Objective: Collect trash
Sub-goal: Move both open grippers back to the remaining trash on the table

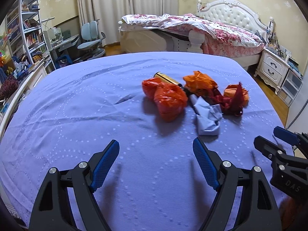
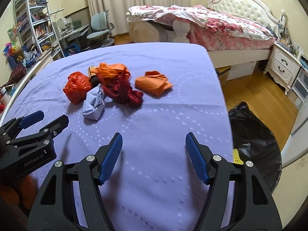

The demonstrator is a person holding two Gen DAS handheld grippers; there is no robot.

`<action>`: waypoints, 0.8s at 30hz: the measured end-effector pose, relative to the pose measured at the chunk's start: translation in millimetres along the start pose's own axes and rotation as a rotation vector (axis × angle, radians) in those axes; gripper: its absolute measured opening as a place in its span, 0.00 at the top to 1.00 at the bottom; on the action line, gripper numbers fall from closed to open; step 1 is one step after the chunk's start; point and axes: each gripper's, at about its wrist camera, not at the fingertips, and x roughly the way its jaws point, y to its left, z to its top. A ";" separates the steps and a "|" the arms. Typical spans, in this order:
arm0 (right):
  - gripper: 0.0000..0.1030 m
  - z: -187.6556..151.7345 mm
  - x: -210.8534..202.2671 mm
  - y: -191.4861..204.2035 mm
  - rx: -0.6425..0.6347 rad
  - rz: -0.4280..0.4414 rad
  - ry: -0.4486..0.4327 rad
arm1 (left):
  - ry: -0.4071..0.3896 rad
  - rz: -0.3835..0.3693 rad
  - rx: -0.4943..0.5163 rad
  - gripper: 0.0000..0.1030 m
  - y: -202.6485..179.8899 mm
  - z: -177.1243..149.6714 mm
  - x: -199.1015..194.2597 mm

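Observation:
A heap of trash lies on the purple bedspread [image 1: 77, 115]: a crumpled red plastic bag [image 1: 166, 98] [image 2: 77, 88], a pale blue paper wad [image 1: 208, 118] [image 2: 94, 105], a dark bottle with a gold label [image 1: 168, 79] [image 2: 93, 76], orange plastic [image 1: 199, 82] [image 2: 111, 71], dark red cloth [image 1: 230, 104] [image 2: 125, 92] and folded orange paper [image 2: 153, 83] [image 1: 235, 93]. My left gripper [image 1: 156, 154] is open and empty, short of the heap. My right gripper [image 2: 154, 148] is open and empty over bare spread. Each shows at the other view's edge, the right one [image 1: 273, 140] and the left one [image 2: 48, 120].
A black trash bag [image 2: 254, 138] stands open on the wood floor right of the bed. Beyond are a second bed [image 2: 221, 27] with pink bedding, a white nightstand [image 2: 283, 67], a desk chair [image 1: 92, 38] and bookshelves [image 1: 25, 32].

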 end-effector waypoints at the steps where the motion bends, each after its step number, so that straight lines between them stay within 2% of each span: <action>1: 0.36 4.5 4.7 4.8 -0.009 0.001 0.004 | 0.002 0.001 -0.003 0.24 2.6 1.4 1.1; 7: 0.38 22.5 22.7 21.4 -0.035 -0.003 0.012 | 0.004 0.015 -0.025 0.24 16.0 5.8 6.2; 8: 0.44 25.8 26.2 24.6 -0.039 -0.003 0.016 | 0.004 0.019 -0.029 0.24 18.8 6.1 6.8; 9: 0.45 28.9 30.0 27.3 -0.044 -0.003 0.022 | 0.005 0.022 -0.034 0.24 21.0 8.3 9.0; 17: 0.45 43.7 45.2 37.0 -0.064 -0.014 0.038 | 0.020 0.010 -0.076 0.24 35.9 9.8 13.2; 24: 0.65 43.5 45.9 41.8 -0.088 -0.020 0.039 | 0.016 0.006 -0.055 0.24 33.4 9.3 11.7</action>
